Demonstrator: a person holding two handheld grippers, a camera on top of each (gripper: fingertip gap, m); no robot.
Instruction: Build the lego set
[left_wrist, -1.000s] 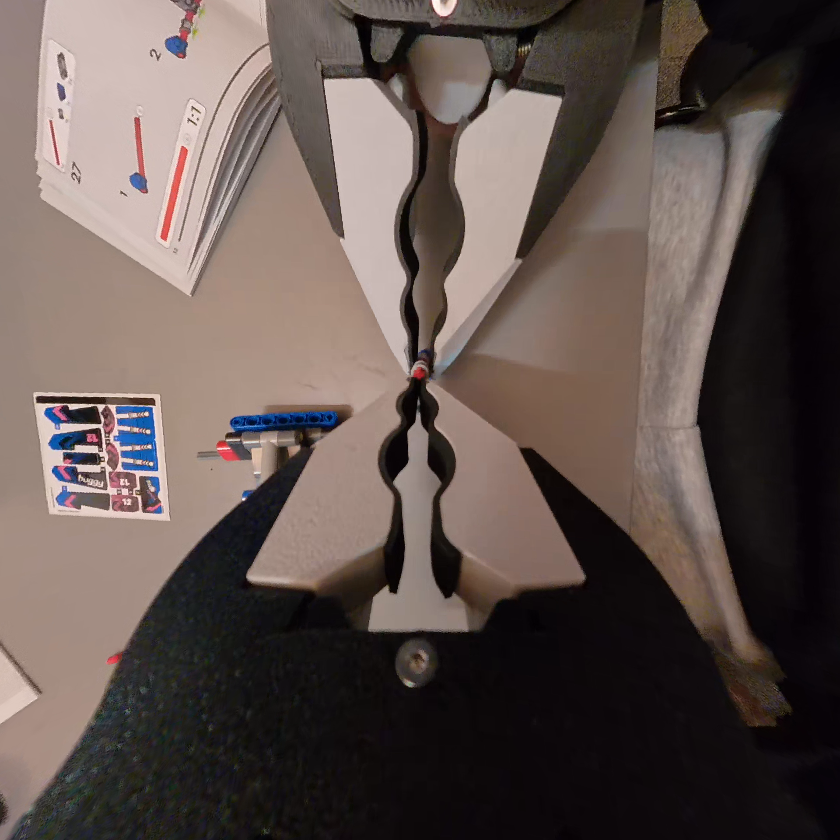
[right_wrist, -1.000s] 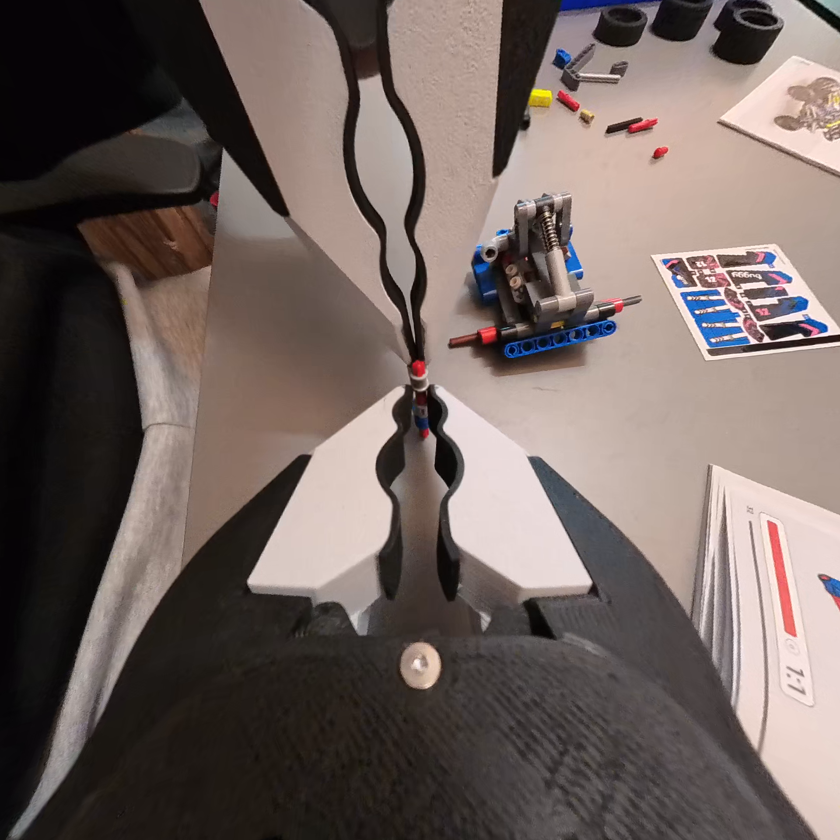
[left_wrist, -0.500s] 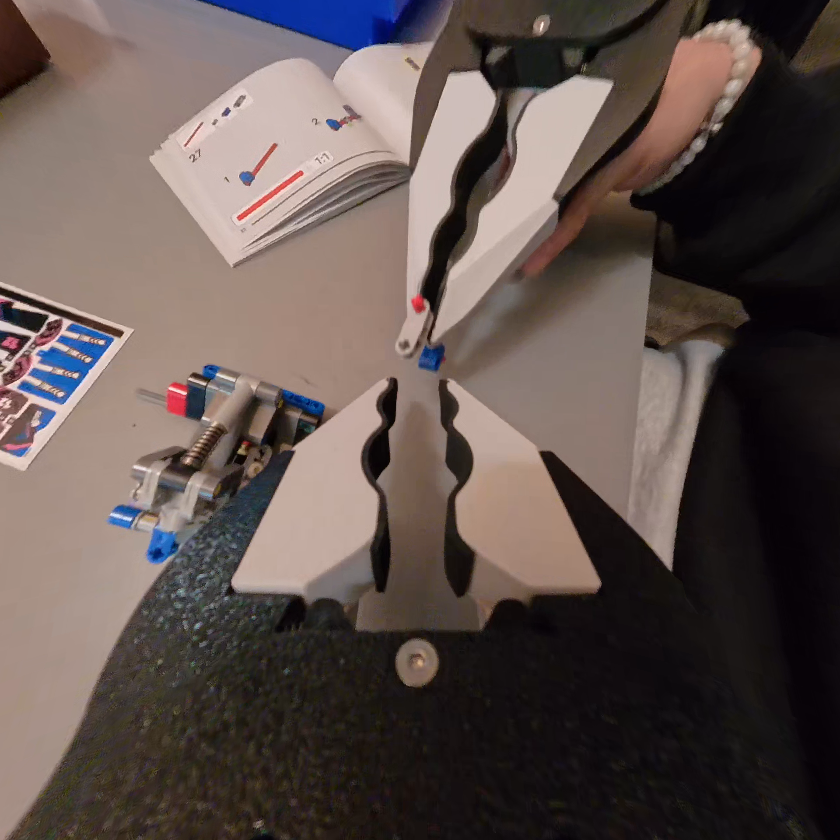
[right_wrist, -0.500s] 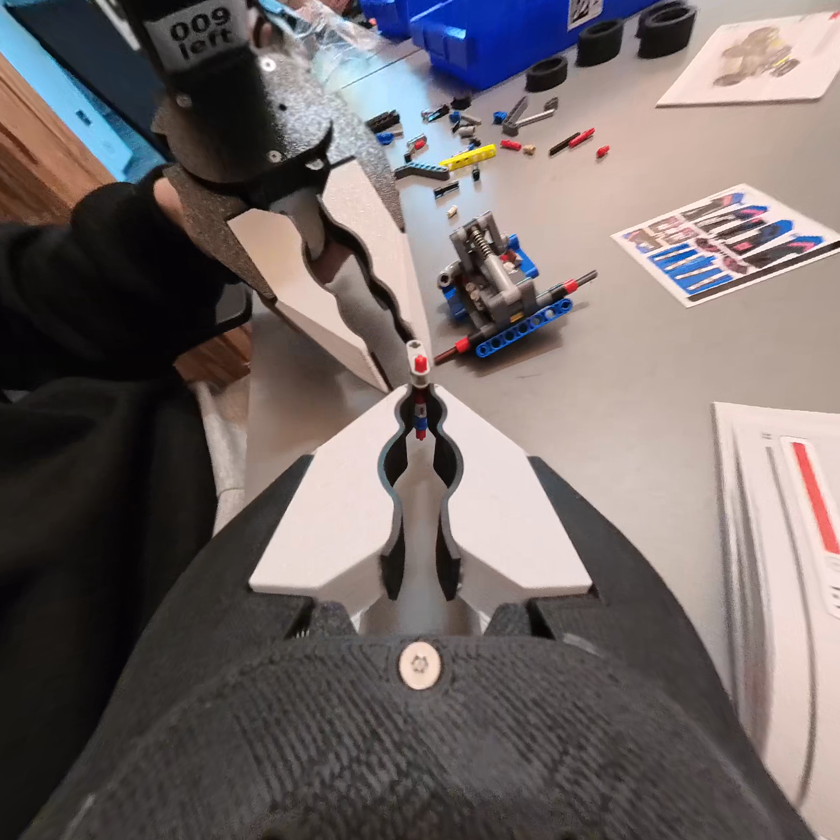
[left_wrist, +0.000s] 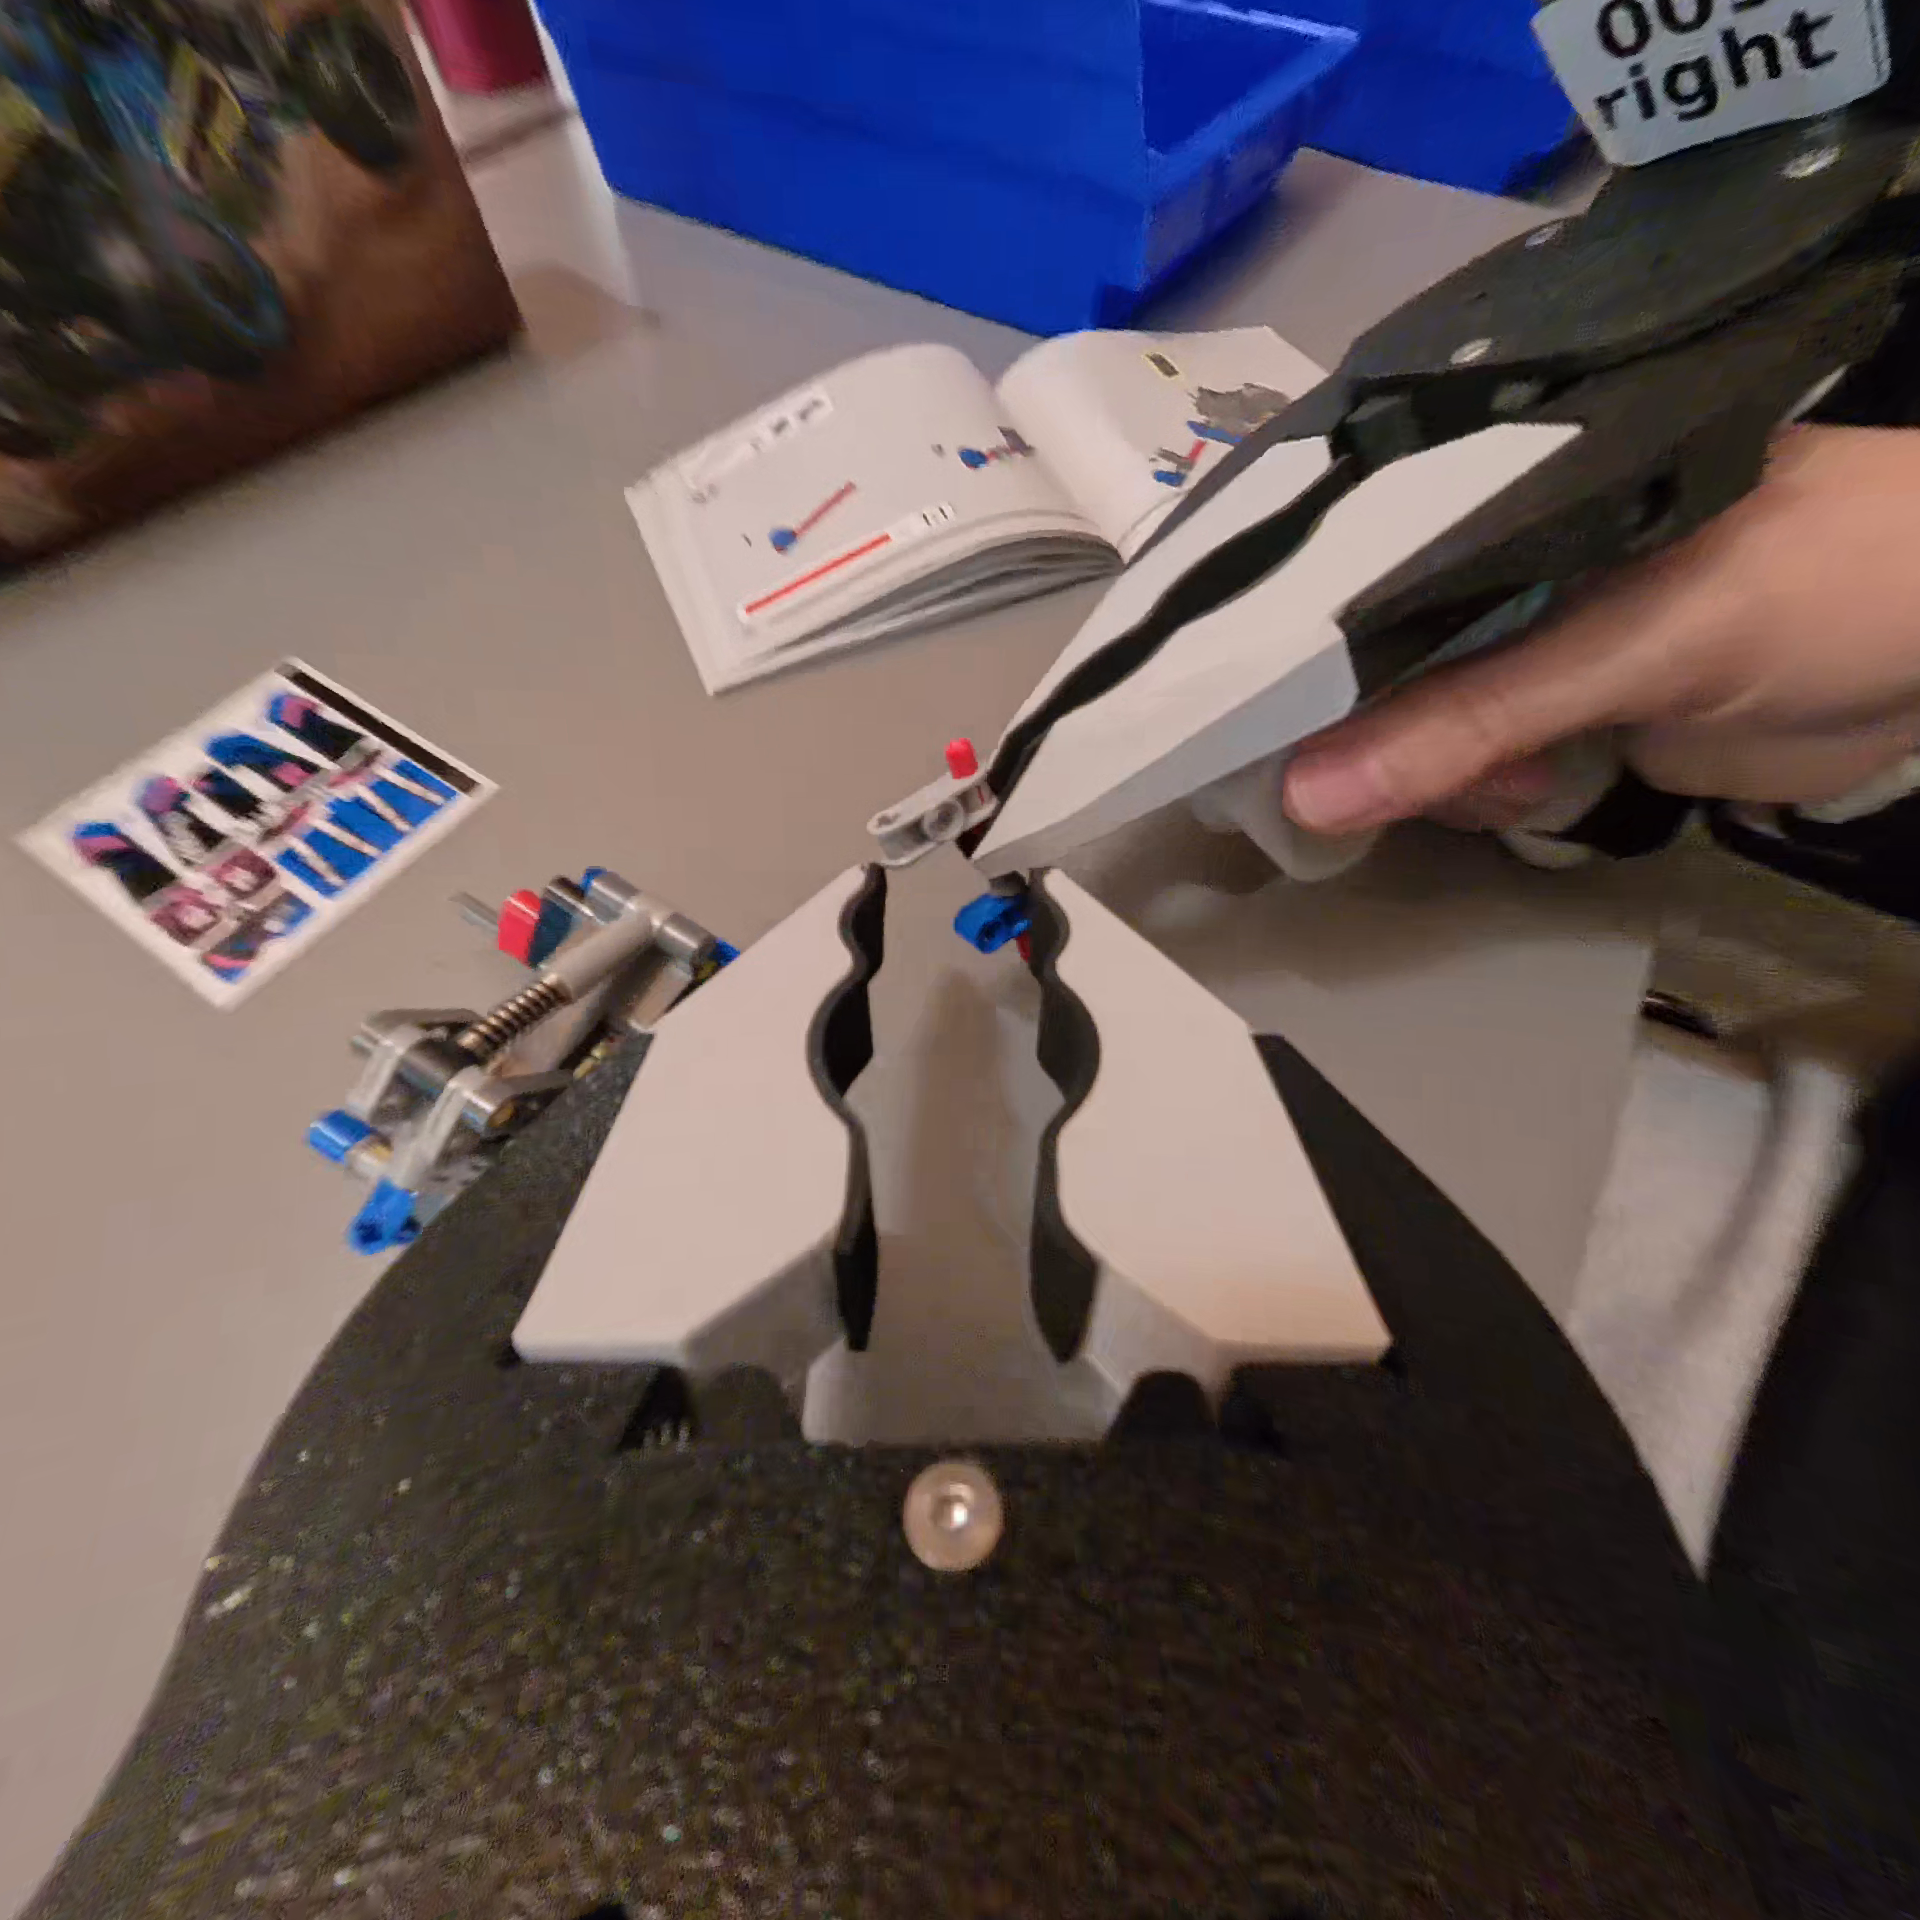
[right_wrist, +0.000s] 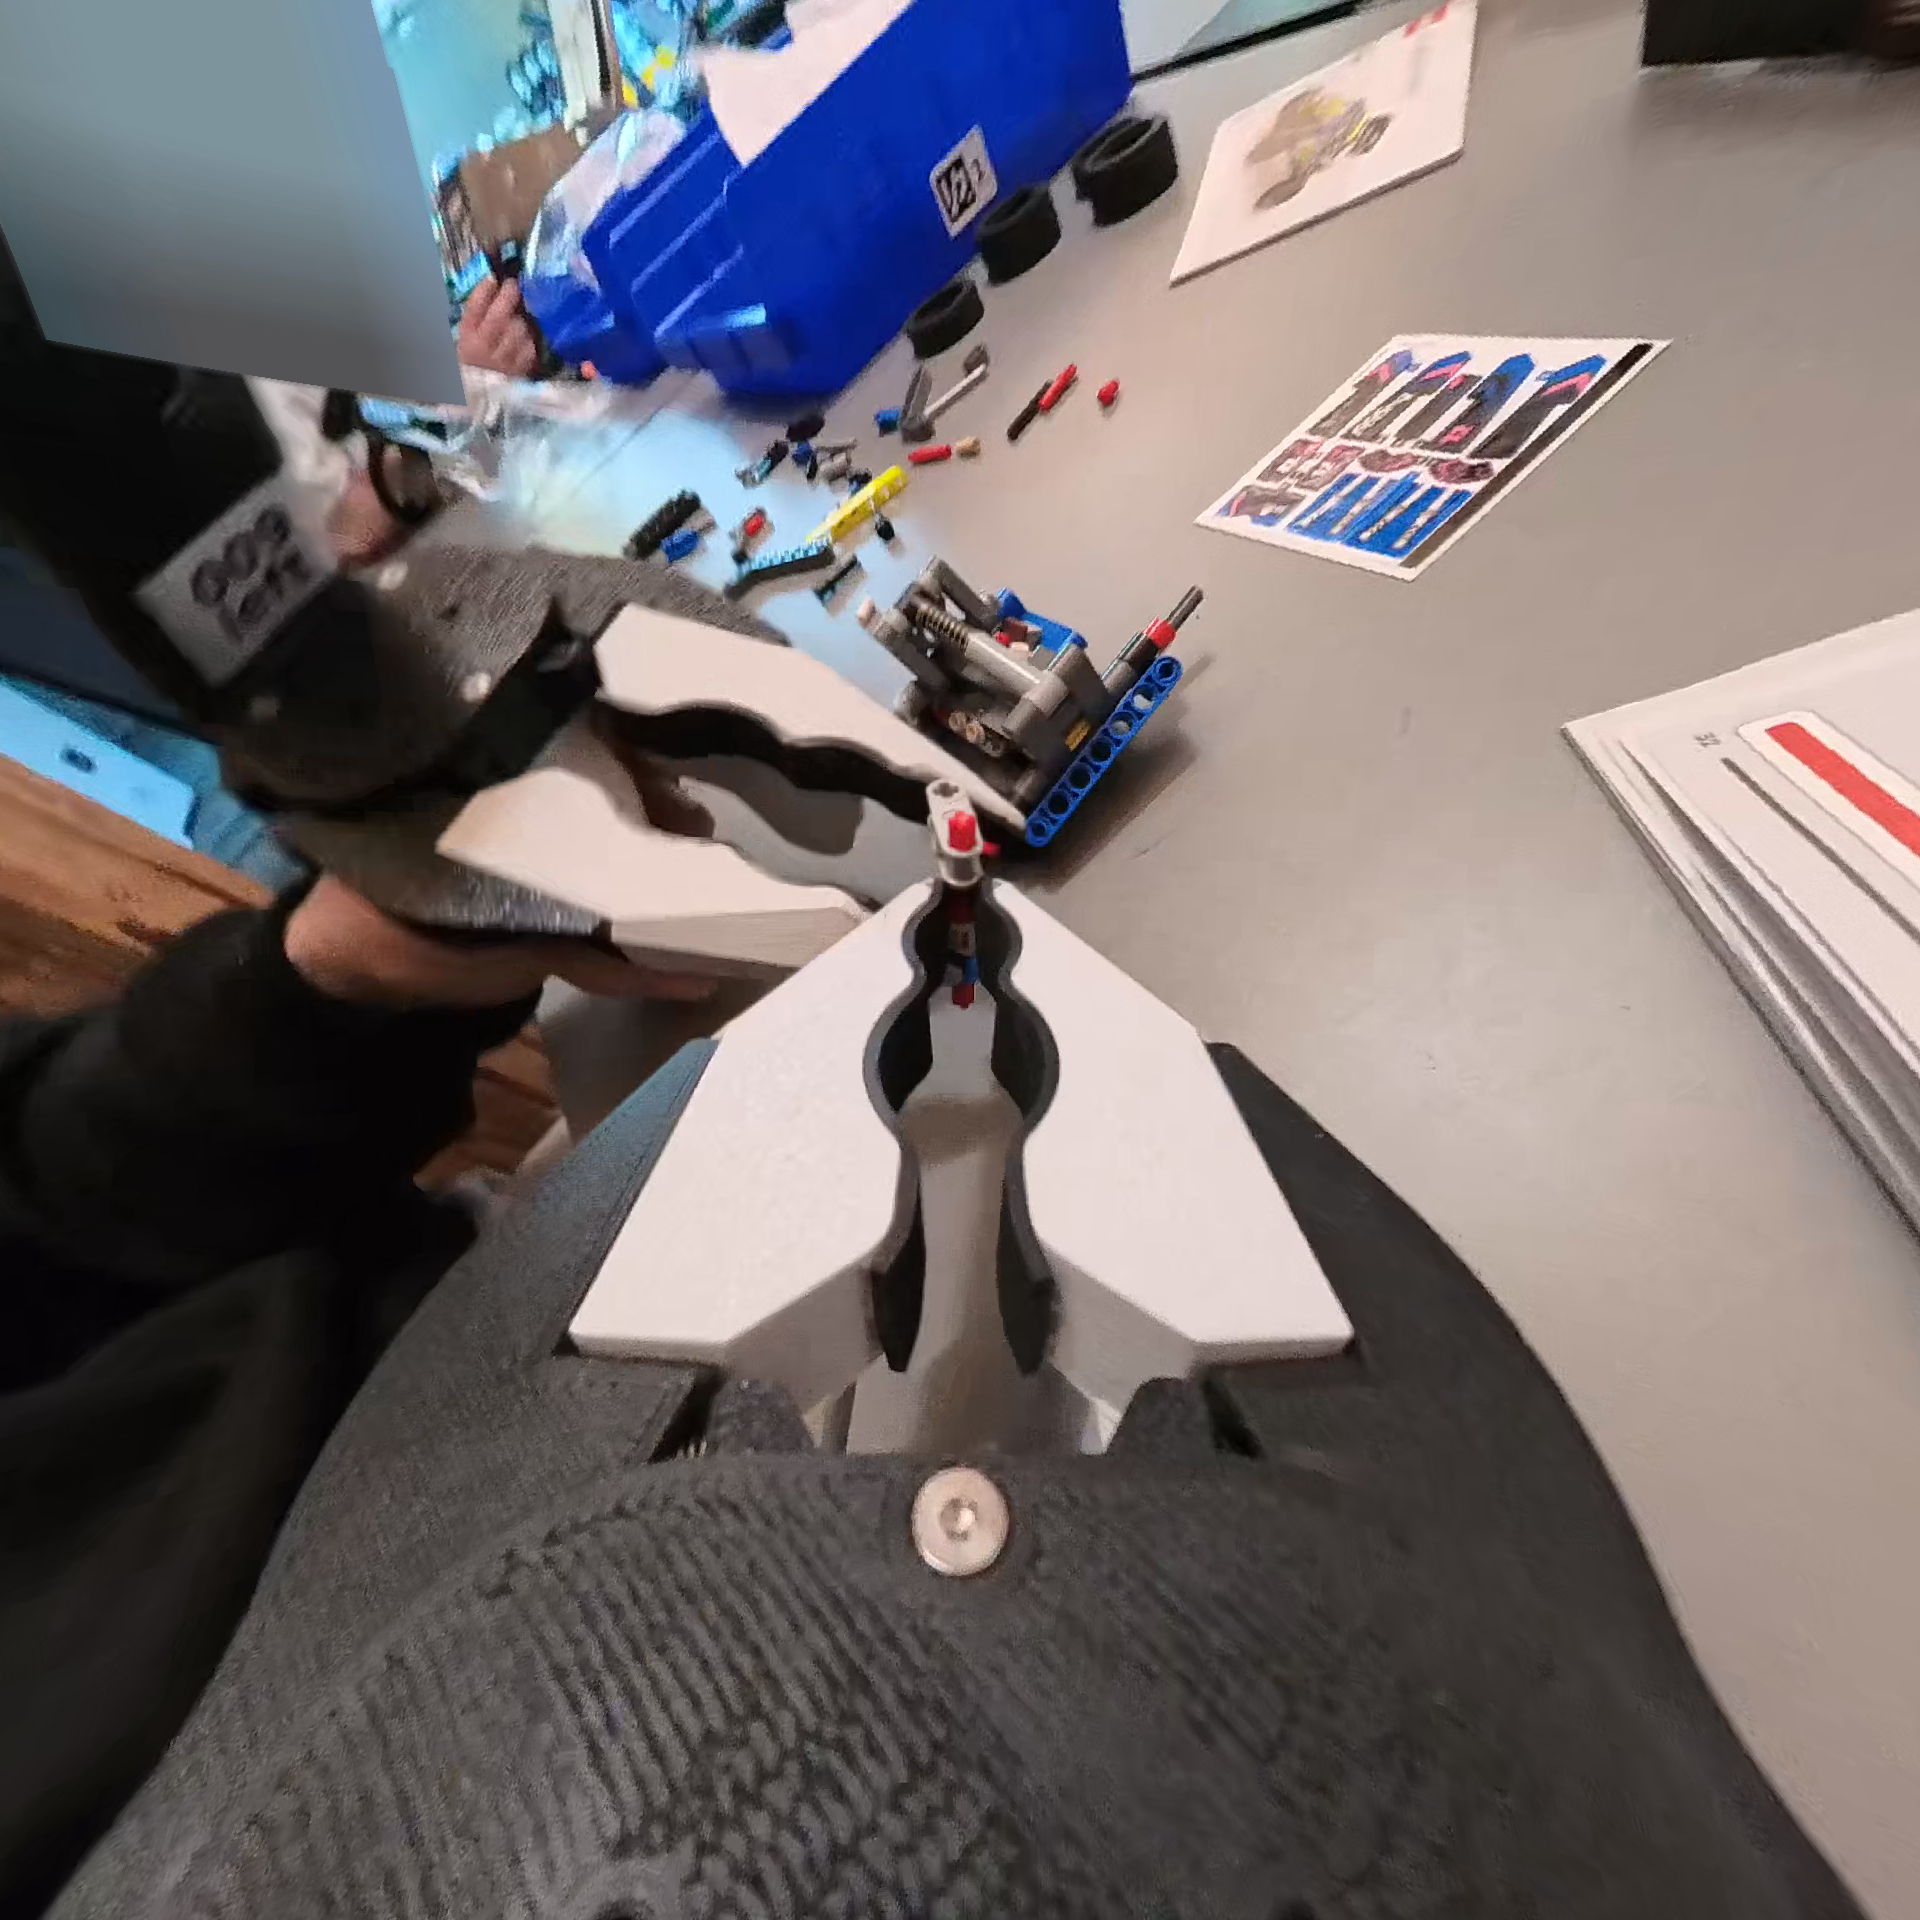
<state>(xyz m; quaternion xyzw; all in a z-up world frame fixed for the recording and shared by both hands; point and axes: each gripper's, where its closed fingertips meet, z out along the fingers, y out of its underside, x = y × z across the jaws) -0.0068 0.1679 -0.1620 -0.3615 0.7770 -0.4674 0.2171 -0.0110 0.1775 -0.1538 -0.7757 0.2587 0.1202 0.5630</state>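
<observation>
Just above the counter (right_wrist: 1455, 935), near its front edge, my right hand-held gripper (right_wrist: 961, 894) pinches the small axle sub-assembly (right_wrist: 956, 842): a red axle through a light-grey connector, with a blue piece lower down between the pads. My left hand-held gripper (left_wrist: 951, 883) is spread and carries nothing.

The relation that counts: the partly built chassis (right_wrist: 1029, 675) lies on the counter ahead and slightly right of the right hand-held gripper in the right wrist view. In the left wrist view it sits low left, partly hidden behind the left gripper body (left_wrist: 499, 1039). I judge the left hand the nearer to it, but only the right one is loaded.

The axle's long axis runs roughly along the right gripper's fingers, grey connector end pointing forward and out. The chassis's blue holed beam (right_wrist: 1112, 738) runs on a diagonal, up to the right, facing the right hand-held gripper.

The open instruction booklet (left_wrist: 935, 499) lies beyond, the sticker sheet (left_wrist: 260, 821) left of it.

I'd guess the axle goes to the chassis next, the left hand steadying; which hole, I can't tell.
</observation>
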